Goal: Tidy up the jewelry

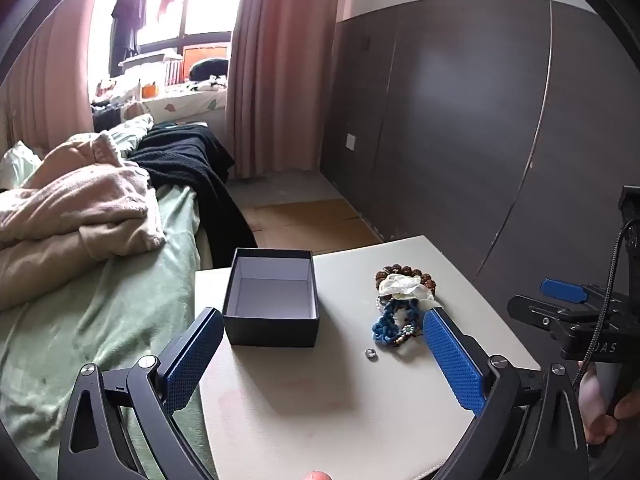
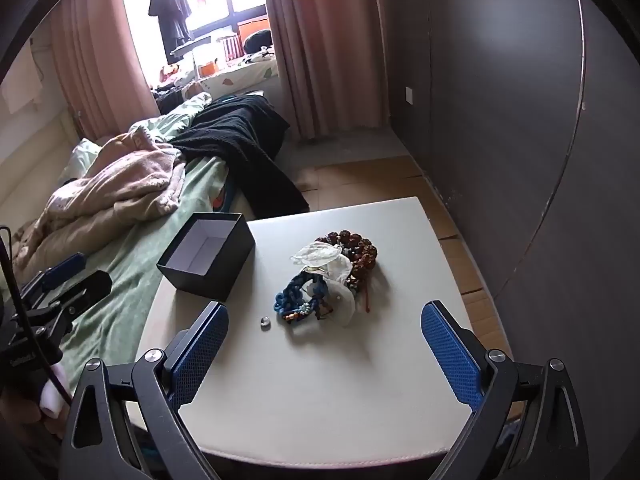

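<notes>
A dark open box [image 1: 272, 300] with an empty white inside stands on the white table [image 1: 320, 400], also in the right wrist view [image 2: 208, 258]. To its right lies a jewelry pile: a brown bead bracelet [image 2: 356, 252], a white translucent piece [image 2: 324, 258] and a blue braided bracelet [image 2: 296, 296], also in the left wrist view [image 1: 390, 320]. A small silver ring [image 2: 264, 322] lies apart in front of the pile, seen too in the left wrist view [image 1: 371, 354]. My left gripper [image 1: 320, 322] is open and empty above the table. My right gripper [image 2: 324, 316] is open and empty, short of the pile.
A bed [image 1: 100, 300] with green sheet, pink blanket and black cloth adjoins the table's left. A dark wardrobe wall [image 1: 480, 120] stands at the right. Wooden floor [image 1: 312, 224] lies beyond the table. The right gripper body [image 1: 580, 320] shows at the left wrist view's right edge.
</notes>
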`<state>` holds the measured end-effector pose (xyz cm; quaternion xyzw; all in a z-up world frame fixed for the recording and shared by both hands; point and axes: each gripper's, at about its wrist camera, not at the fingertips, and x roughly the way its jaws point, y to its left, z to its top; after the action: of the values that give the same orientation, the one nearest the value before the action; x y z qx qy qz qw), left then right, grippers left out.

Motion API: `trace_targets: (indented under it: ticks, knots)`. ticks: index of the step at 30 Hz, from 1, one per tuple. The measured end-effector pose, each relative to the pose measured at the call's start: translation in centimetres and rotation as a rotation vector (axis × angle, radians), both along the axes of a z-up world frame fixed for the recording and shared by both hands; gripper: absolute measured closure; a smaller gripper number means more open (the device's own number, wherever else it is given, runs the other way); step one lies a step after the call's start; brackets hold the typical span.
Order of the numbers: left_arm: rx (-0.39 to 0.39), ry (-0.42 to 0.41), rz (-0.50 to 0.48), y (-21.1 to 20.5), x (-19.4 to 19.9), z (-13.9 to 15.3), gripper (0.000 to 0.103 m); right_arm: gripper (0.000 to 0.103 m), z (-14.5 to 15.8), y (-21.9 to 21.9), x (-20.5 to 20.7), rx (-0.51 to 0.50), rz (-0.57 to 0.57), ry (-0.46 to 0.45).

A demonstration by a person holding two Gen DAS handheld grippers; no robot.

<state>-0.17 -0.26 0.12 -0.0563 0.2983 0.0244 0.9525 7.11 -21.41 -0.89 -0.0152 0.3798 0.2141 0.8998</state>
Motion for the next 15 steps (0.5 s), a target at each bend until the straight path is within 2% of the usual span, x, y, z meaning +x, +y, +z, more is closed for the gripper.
trace_targets:
  ticks: [1, 2, 7, 8, 15]
  knots:
    - [-0.002, -0.011, -0.009, -0.4, -0.3, 0.2, 0.003, 0.005, 0.0, -0.1, 0.1, 0.025, 0.001, 0.014]
    - [0.003, 0.011, -0.009, -1.0, 0.3, 0.3, 0.003, 0.005, -0.1, -0.1, 0.1, 0.024, 0.0, 0.013]
    - [-0.014, 0.009, -0.02, -1.5, 0.8, -0.2, 0.003, 0.005, -0.2, 0.0, 0.1, 0.011, -0.004, 0.008]
    - [-0.034, 0.0, -0.022, -0.7, 0.6, -0.1, 0.003, 0.005, -0.2, -0.1, 0.2, 0.011, -0.006, 0.01]
    - [-0.035, 0.0, -0.019, -0.9, 0.8, -0.2, 0.003, 0.005, 0.3, 0.0, -0.3, 0.009, -0.006, 0.01]
